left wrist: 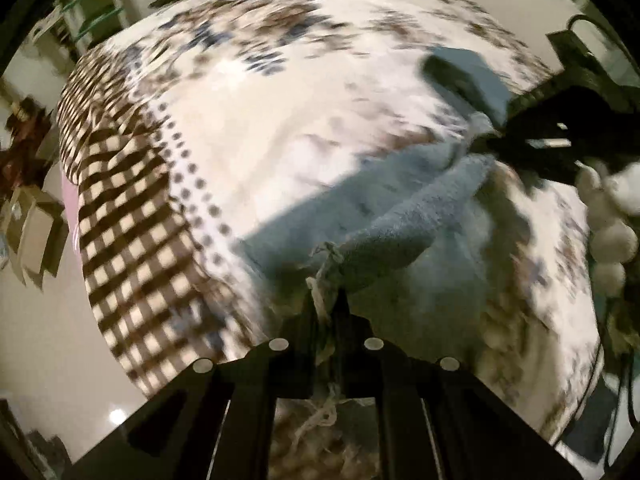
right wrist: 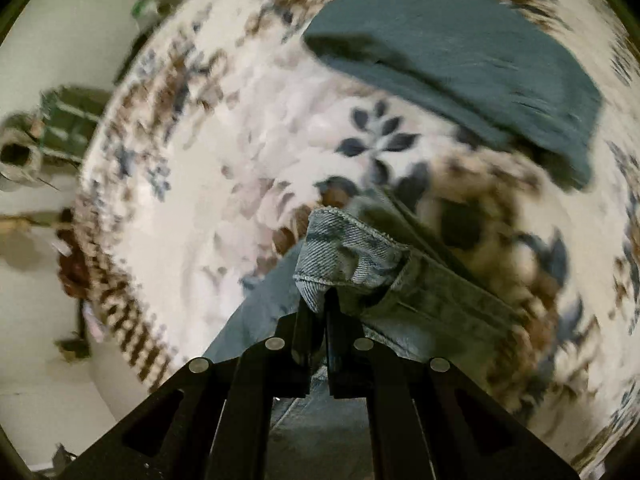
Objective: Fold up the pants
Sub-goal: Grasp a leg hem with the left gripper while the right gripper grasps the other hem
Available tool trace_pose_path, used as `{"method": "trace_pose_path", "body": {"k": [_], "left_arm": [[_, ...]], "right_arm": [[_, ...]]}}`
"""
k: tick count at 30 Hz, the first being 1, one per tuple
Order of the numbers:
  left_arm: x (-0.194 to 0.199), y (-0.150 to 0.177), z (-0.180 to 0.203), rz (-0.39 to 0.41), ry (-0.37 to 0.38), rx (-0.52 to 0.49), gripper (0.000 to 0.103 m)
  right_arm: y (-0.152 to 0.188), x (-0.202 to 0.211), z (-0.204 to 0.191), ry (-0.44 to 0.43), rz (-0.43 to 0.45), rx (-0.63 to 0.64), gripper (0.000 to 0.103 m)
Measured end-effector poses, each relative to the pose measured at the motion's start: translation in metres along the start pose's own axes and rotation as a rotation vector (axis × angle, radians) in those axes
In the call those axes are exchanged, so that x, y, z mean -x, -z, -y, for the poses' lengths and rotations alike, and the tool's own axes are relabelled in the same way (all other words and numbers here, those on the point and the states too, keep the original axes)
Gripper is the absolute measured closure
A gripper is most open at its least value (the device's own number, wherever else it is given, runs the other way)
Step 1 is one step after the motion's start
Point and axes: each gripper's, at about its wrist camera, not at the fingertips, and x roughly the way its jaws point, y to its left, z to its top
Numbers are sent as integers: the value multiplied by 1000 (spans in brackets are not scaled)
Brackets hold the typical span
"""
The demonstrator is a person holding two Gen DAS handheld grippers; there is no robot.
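Observation:
Light blue denim pants hang lifted above a flowered bedspread. My left gripper is shut on a frayed hem of the pants, with loose threads trailing down. My right gripper is shut on a stitched denim edge of the same pants. In the left wrist view the right gripper shows at the far right, holding the cloth up. Both views are blurred by motion.
A folded dark teal garment lies on the bedspread ahead of the right gripper; it also shows in the left wrist view. A brown checked border runs down the bed's left side. Pale floor and shelving lie beyond.

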Motion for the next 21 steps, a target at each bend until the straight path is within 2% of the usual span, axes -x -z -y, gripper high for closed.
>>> {"method": "trace_pose_path", "body": {"k": [4, 8, 9, 11, 12, 13, 14, 15, 16, 19, 21], "left_arm": [[-46, -14, -24, -54, 1, 44, 97], [-70, -20, -38, -69, -11, 70, 93], [-70, -20, -42, -72, 2, 93, 92], [-62, -18, -52, -53, -2, 145, 79], [-57, -17, -54, -43, -7, 161, 74], [-49, -15, -60, -28, -9, 185, 61], [-40, -13, -67, -13, -16, 223, 42], [-33, -12, -73, -1, -18, 254, 33], [-23, -10, -78, 19, -6, 291, 24], [4, 3, -84, 60, 46, 375, 23], [16, 19, -75, 53, 98, 424, 23]], "right_arm": [[-18, -42, -22, 80, -33, 29, 98], [-24, -59, -27, 88, -54, 23, 94], [-24, -58, -25, 57, -56, 9, 85], [-25, -51, -18, -29, -65, -11, 66], [-22, -43, -13, -89, -67, -18, 49], [-20, -37, -10, -119, -63, -20, 30], [-14, -27, -2, -160, -51, -16, 16], [-10, -19, 4, -173, -40, -10, 0], [-5, -11, 11, -182, -22, -1, 0], [13, 9, 38, -137, -5, 44, 0], [26, 14, 60, -119, -11, 48, 0]]}}
